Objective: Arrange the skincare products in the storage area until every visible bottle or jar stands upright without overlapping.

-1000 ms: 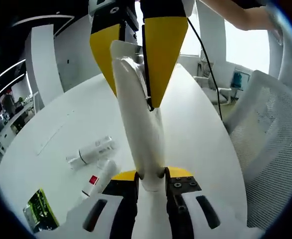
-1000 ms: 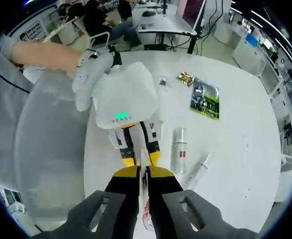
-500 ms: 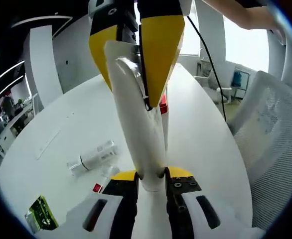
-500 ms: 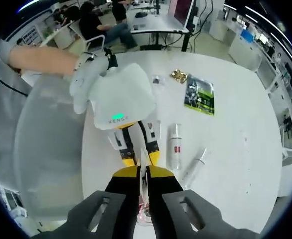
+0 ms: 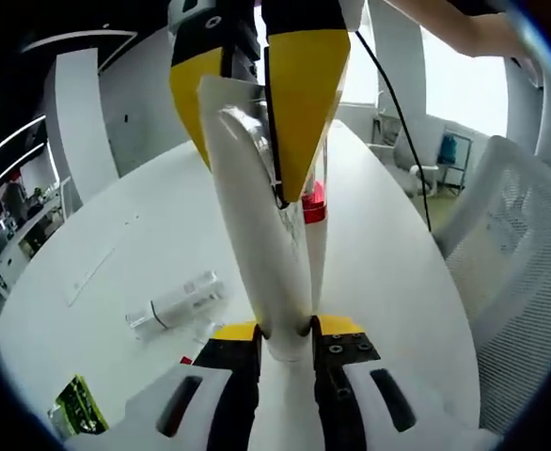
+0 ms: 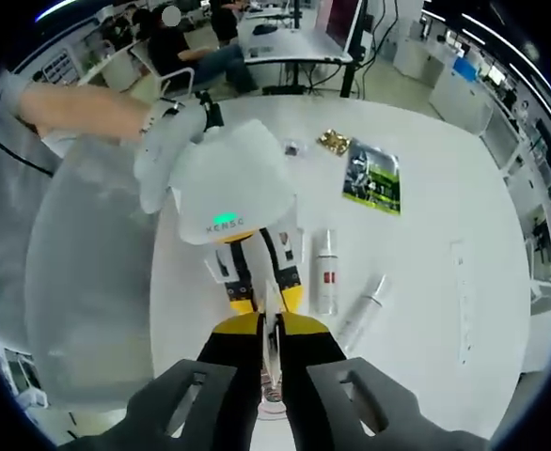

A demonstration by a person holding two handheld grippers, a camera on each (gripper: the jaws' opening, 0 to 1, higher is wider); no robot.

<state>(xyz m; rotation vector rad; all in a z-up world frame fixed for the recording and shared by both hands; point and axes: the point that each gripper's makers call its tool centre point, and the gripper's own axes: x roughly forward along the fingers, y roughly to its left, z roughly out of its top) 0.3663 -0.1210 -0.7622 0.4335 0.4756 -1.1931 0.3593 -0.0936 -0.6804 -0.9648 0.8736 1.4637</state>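
Observation:
Both grippers hold one white tube point(image 5: 257, 225) above the table. My left gripper point(image 5: 285, 334) is shut on its lower end. My right gripper point(image 5: 257, 103) comes down from the top, its yellow jaws shut on the flat crimped end. In the right gripper view the tube point(image 6: 272, 312) shows edge-on between my right gripper point(image 6: 271, 324) and my left gripper point(image 6: 261, 296). Just behind the tube is a white bottle with a red band point(image 5: 314, 211); whether it stands upright I cannot tell. A red-labelled white bottle point(image 6: 326, 272) and a slim clear bottle point(image 6: 362, 312) point(image 5: 177, 303) lie flat on the white table point(image 6: 426, 244).
A green packet point(image 6: 372, 178) point(image 5: 76, 406), a small gold wrapper point(image 6: 332, 141) and a thin strip point(image 6: 461, 301) lie farther out on the table. A mesh chair point(image 5: 511, 254) point(image 6: 87, 282) stands at the table's edge, and a person's gloved hand point(image 6: 163, 141) holds the left gripper.
Both grippers keep their hold on the tube. The views have drifted with the hands, and the red-banded bottle has come out from behind the tube in the left gripper view.

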